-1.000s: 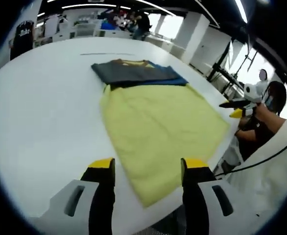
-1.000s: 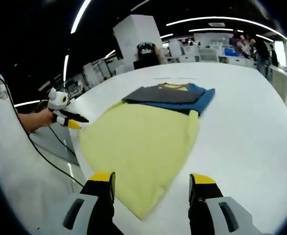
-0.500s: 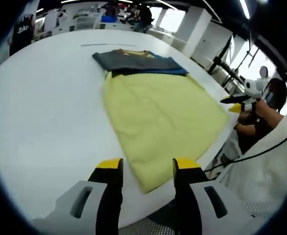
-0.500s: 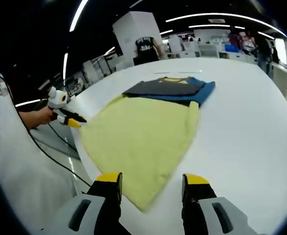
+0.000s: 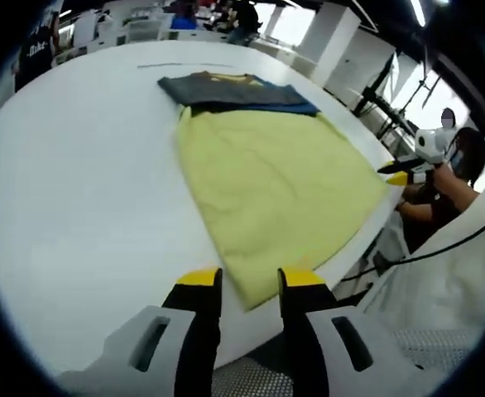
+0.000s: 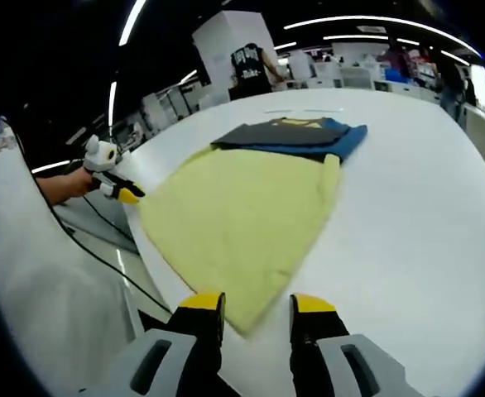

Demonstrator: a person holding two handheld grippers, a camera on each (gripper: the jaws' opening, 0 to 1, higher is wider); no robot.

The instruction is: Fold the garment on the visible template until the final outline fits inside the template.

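White table carries the yellow garment spread flat, with folded dark clothes at its far end. Over the last second both grippers, left and right, have dropped to near corners, jaws narrowing but apart, nothing pinched; I'd say a grab for the first fold is close

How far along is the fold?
Barely begun. Done: the yellow garment lies spread flat on the white table, near the folded dark clothes at its far end. In hand: the left gripper and right gripper each sit at a near corner, jaws narrowed around the cloth edge but not visibly clamped. Left: grip, then make every fold; no template outline is discernible.
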